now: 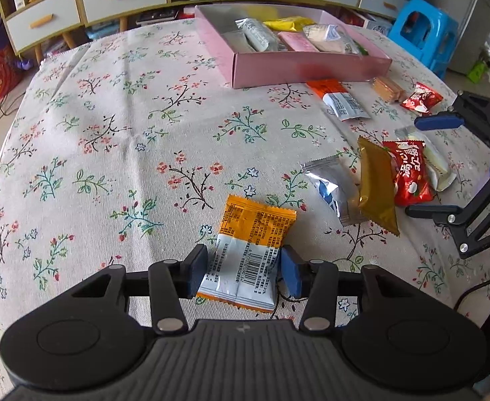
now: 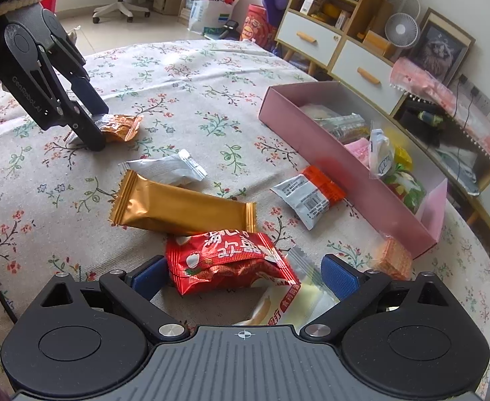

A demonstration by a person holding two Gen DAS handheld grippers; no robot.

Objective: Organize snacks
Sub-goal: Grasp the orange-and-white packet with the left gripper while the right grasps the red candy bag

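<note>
Snacks lie scattered over the flowered cloth [image 1: 118,107] on the desk, and more fill the pink box [image 1: 298,67] at its far side. An orange-and-white packet [image 1: 248,254] lies flat on the cloth between the blue pads of the left hand-held gripper [image 1: 243,272]; the jaws are narrowed around it, both pads at its side edges, pressing it. In the right wrist view this same gripper [image 2: 91,130] stands tilted down onto the packet [image 2: 118,127]. The right hand-held gripper [image 2: 245,279] is wide open, its pads apart on either side of a red packet [image 2: 228,260] without touching it; that packet overlaps a pale yellow wrapper [image 2: 298,297] beneath it. Just beyond lie a long gold bar [image 2: 181,207] and a silver packet [image 2: 168,167], touching each other. Nearer the box rest an orange-and-grey packet [image 2: 308,193] and a wafer pack [image 2: 392,257], the latter just beside the box's corner.
</note>
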